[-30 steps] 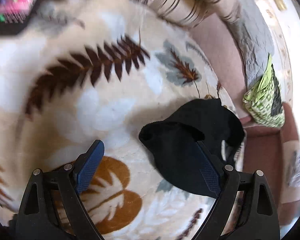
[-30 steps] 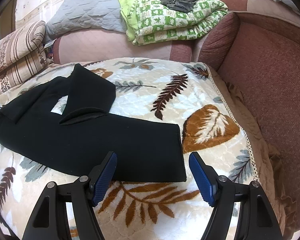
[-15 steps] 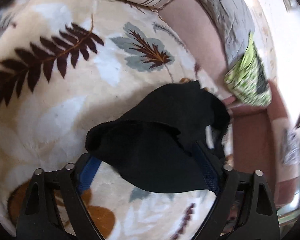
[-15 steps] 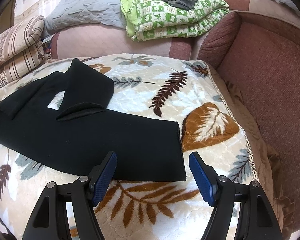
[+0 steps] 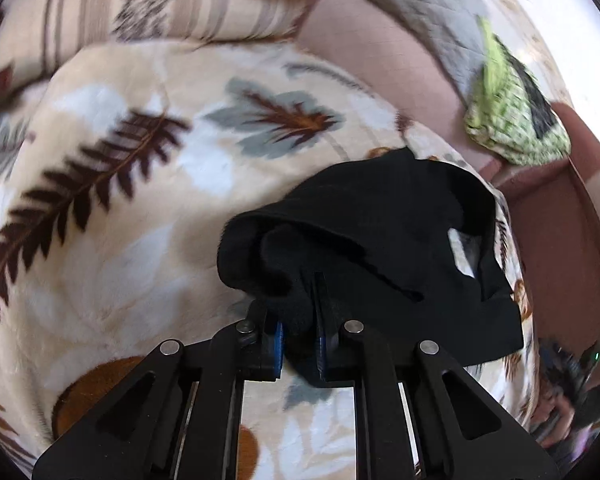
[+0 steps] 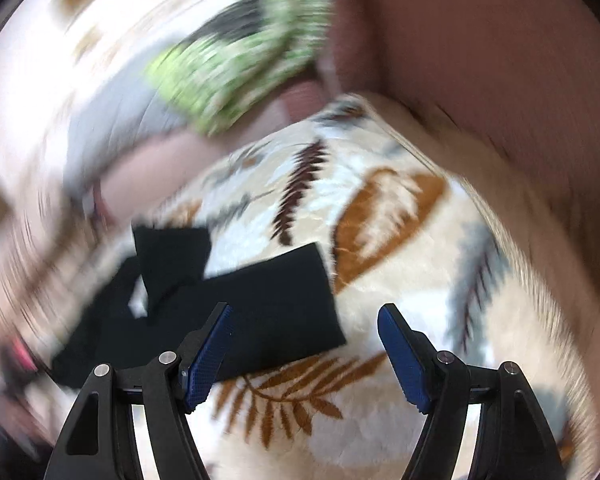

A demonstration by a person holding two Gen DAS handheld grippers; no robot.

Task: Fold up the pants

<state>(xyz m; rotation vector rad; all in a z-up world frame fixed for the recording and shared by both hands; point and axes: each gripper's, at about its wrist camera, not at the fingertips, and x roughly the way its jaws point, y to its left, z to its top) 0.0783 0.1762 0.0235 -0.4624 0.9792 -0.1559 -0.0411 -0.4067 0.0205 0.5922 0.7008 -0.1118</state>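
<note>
Black pants [image 5: 380,232] lie on a cream leaf-patterned blanket [image 5: 132,208] spread over a sofa seat. My left gripper [image 5: 300,320] is closing its jaws on a bunched end of the pants, with the fabric squeezed between the blue pads. In the blurred right wrist view the pants [image 6: 268,304] stretch from the centre to the lower left, one leg end near the middle. My right gripper [image 6: 304,344] stands open just in front of that leg end, with its left pad [image 6: 208,352] over the black cloth and nothing gripped.
A striped pillow [image 5: 172,4] lies at the far edge of the blanket. A folded green patterned quilt [image 5: 516,120] and a grey one [image 5: 420,4] rest on the sofa back. The reddish sofa arm [image 6: 480,40] rises at the right.
My left gripper has gone from wide open beside the pants to shut on their bunched end, lifting it a little. My right gripper has rolled and swung sideways, staying open.
</note>
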